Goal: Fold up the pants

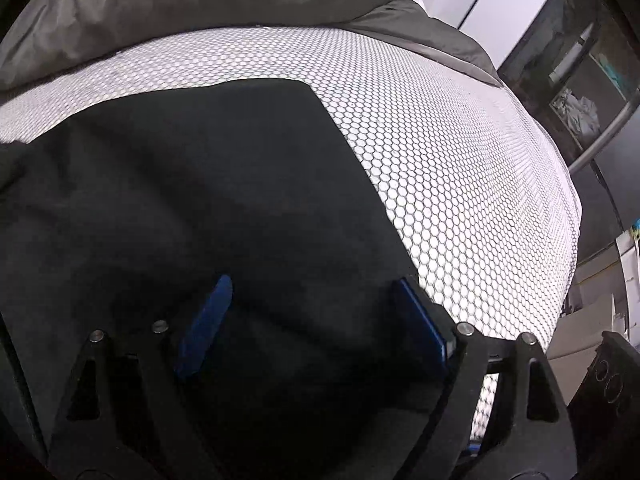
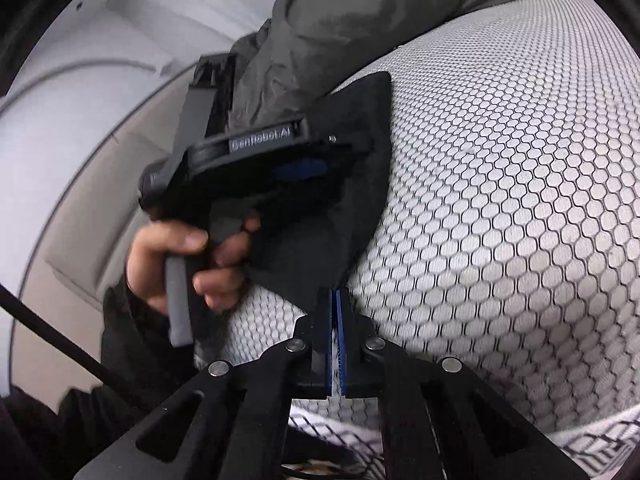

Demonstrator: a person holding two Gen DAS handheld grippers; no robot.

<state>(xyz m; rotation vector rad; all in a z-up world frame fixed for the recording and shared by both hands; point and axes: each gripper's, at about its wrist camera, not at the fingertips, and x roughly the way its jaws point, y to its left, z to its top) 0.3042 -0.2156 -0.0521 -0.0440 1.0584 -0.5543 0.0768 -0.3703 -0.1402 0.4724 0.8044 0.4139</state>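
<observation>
Black pants [image 1: 192, 200] lie on a white honeycomb-patterned bed cover [image 1: 460, 160]. My left gripper [image 1: 314, 284] hovers open just above the pants near their right edge, and its blue pads [image 1: 210, 312] hold nothing. In the right wrist view the pants [image 2: 360, 128] show as a dark folded shape with a near corner pointing down. My right gripper [image 2: 335, 294] is shut, and that corner of cloth runs into its fingertips. A hand [image 2: 176, 248] holds the left tool's housing [image 2: 256, 146] over the pants.
A rumpled grey duvet [image 1: 200, 8] lies along the far side of the bed [image 2: 340, 28]. Dark shelves [image 1: 580, 92] stand beyond the bed's right edge, and a black device [image 1: 612, 384] sits low at the right. A pale wall [image 2: 80, 140] rises to the left.
</observation>
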